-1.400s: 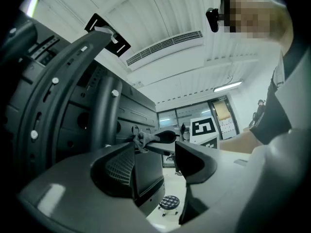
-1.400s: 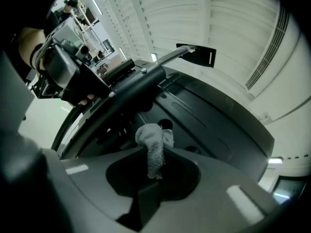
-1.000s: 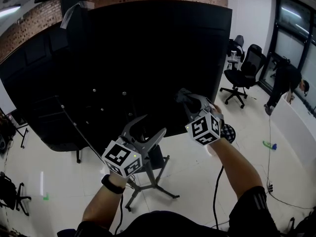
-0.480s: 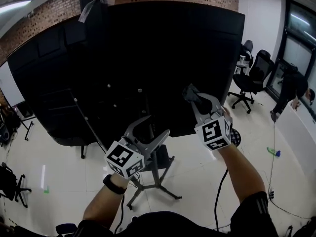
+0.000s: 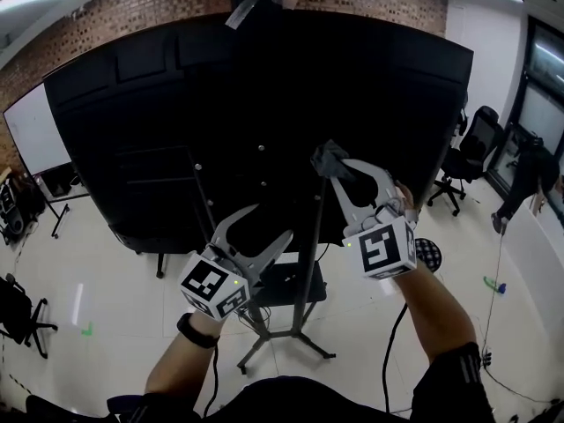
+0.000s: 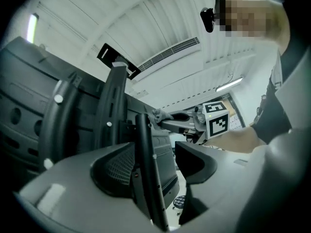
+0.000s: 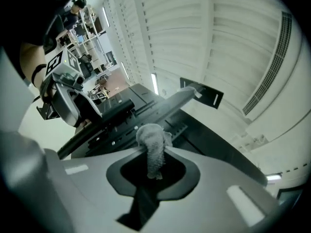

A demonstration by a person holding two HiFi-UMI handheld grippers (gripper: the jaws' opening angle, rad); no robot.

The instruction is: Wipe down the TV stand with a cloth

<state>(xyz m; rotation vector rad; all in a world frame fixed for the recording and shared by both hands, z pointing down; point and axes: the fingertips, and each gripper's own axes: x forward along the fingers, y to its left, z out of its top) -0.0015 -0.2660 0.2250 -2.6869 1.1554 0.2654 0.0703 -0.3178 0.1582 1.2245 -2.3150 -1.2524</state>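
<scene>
The big black TV (image 5: 264, 95) shows its back on a stand with a thin upright pole (image 5: 307, 271) and splayed legs (image 5: 284, 340). My right gripper (image 5: 333, 167) is shut on a small grey cloth (image 5: 328, 158), held up against the TV's back just above the top of the pole. In the right gripper view the cloth (image 7: 153, 147) hangs bunched between the jaw tips. My left gripper (image 5: 264, 229) stands open lower left, holding nothing. In the left gripper view the pole (image 6: 146, 178) runs up between its jaws (image 6: 155, 154), with the cloth (image 6: 158, 115) beyond.
A whiteboard (image 5: 35, 135) leans at the left wall. Black office chairs (image 5: 480, 135) and a person (image 5: 529, 161) are at the right. A cable (image 5: 388, 342) trails over the white floor, and a black chair (image 5: 18, 315) sits at the lower left.
The view has swung so the TV and stand sit further right and the pole stands between my grippers. The right gripper has lifted the cloth slightly. Both grippers keep their states.
</scene>
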